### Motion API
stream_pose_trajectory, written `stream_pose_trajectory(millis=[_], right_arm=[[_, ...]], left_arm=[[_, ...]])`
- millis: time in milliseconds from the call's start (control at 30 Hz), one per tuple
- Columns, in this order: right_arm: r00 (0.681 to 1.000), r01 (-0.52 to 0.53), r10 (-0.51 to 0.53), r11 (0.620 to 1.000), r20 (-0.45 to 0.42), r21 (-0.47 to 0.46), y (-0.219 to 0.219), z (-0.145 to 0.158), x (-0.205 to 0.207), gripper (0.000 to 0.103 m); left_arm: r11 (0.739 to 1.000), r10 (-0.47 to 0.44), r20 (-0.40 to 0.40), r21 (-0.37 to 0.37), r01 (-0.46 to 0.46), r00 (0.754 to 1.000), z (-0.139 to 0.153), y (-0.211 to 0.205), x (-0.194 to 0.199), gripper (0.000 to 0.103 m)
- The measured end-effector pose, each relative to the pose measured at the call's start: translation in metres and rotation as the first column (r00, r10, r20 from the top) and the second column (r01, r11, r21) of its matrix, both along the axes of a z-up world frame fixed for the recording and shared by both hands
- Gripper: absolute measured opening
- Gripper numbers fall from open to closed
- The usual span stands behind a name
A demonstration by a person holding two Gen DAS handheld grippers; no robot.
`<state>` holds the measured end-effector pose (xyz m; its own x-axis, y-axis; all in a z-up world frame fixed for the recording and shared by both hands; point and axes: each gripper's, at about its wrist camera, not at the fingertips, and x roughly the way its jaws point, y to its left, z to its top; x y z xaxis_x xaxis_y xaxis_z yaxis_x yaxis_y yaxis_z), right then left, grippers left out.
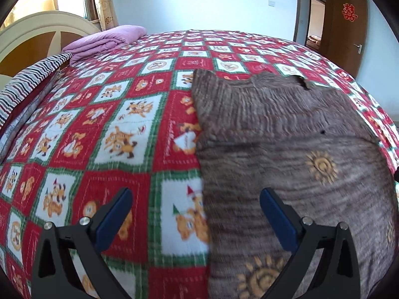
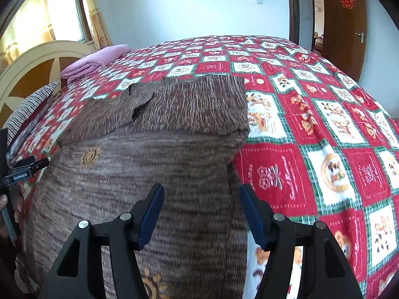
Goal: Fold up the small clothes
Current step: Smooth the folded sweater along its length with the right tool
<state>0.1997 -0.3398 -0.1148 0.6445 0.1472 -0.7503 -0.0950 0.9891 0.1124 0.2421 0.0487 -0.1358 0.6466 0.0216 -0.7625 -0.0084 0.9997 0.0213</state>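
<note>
A small brown ribbed garment (image 1: 286,149) with yellow sun motifs lies flat on the red, green and white checked blanket (image 1: 112,129). Its far part rests as a second layer over the near part (image 2: 174,104). My left gripper (image 1: 195,194) hovers open above the garment's left edge, with nothing between its blue pads (image 1: 117,216). My right gripper (image 2: 202,189) hovers open over the garment's right edge (image 2: 239,164), also holding nothing. In the right wrist view a hand (image 2: 10,204) and part of the left gripper's body show at the left edge.
A folded purple quilt (image 1: 104,41) lies at the far left of the bed, next to a cream headboard (image 1: 37,30) and a striped cloth (image 1: 27,82). A brown door (image 1: 344,25) stands open at the back right. Bare blanket (image 2: 324,149) stretches to the right of the garment.
</note>
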Motion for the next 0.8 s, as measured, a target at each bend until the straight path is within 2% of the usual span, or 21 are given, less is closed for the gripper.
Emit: stream_pose_trajectory(millis=[500, 800], right_arm=[[0.994, -0.044, 0.043, 0.999, -0.101, -0.005, 0.014, -0.016, -0.041, 0.064], [0.992, -0.062, 0.059, 0.998, -0.113, -0.024, 0.018, -0.020, -0.060, 0.064]], left_arm=[[0.998, -0.057, -0.015, 0.014, 0.057, 0.998, -0.002, -0.009, -0.049, 0.103], [0.997, -0.076, -0.029, 0.012, 0.076, 0.997, -0.004, -0.010, -0.071, 0.103]])
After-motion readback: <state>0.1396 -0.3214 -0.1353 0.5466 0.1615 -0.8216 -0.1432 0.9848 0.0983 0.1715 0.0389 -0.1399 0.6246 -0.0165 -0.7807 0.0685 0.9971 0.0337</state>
